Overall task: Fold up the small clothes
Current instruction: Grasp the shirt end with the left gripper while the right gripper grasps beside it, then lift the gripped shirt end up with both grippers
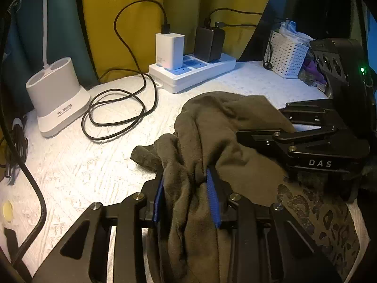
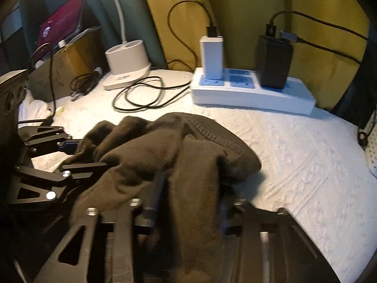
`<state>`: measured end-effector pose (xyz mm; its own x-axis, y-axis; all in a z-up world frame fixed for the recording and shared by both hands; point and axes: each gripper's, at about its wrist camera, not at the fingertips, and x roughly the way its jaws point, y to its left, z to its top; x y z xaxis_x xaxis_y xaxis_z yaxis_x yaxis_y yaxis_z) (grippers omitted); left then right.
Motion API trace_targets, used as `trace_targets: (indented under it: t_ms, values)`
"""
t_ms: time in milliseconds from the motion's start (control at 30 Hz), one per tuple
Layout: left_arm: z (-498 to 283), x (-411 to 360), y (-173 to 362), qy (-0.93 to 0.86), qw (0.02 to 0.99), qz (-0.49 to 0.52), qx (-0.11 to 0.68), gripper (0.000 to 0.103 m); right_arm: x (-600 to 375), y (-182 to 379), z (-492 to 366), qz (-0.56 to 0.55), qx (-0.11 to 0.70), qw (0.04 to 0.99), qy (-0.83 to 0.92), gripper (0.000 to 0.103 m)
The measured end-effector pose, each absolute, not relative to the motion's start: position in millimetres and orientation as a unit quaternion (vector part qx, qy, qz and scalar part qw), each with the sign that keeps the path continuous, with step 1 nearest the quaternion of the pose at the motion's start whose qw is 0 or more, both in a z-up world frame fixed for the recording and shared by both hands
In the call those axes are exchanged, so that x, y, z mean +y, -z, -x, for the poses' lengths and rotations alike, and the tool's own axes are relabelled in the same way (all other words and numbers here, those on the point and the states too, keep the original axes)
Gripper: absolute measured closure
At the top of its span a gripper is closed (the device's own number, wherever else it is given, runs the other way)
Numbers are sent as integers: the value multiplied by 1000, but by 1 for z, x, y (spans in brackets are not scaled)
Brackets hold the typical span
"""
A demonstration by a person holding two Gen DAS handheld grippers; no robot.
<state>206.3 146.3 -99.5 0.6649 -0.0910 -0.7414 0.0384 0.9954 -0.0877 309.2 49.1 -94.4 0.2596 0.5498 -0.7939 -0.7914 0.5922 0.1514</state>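
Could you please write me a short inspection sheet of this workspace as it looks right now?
Surface: white textured cover, lamp-lit.
Job's things: one dark olive garment, bunched and raised; a leopard-print cloth lies beneath.
Clutter: white lamp base, power strip with white charger and black charger, white perforated basket.
Grippers: left gripper and right gripper both shut on the garment, close together.
Cables: black cable coiled between lamp base and strip.
Surroundings: yellow and teal backing; cardboard box at the far left.
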Motion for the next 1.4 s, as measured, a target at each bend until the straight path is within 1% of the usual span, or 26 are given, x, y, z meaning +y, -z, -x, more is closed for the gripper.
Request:
trace_targets:
  t_ms: [67,267,567,1400]
  values:
    - [-205,145,98,37,914,30,404,74,50,93,-308,145,427,784,-426,81]
    - [-196,143,82,45,923,38,381,75,38,81,-307,131,420,792,-424,83]
    - [-172,134,48,36,941,39,335,75,16,38,-282,122,375,816,-422,83]
    - [-62,88,-38,37,976,23,212,75,-48,-73,-174,108,246,862,-430,83]
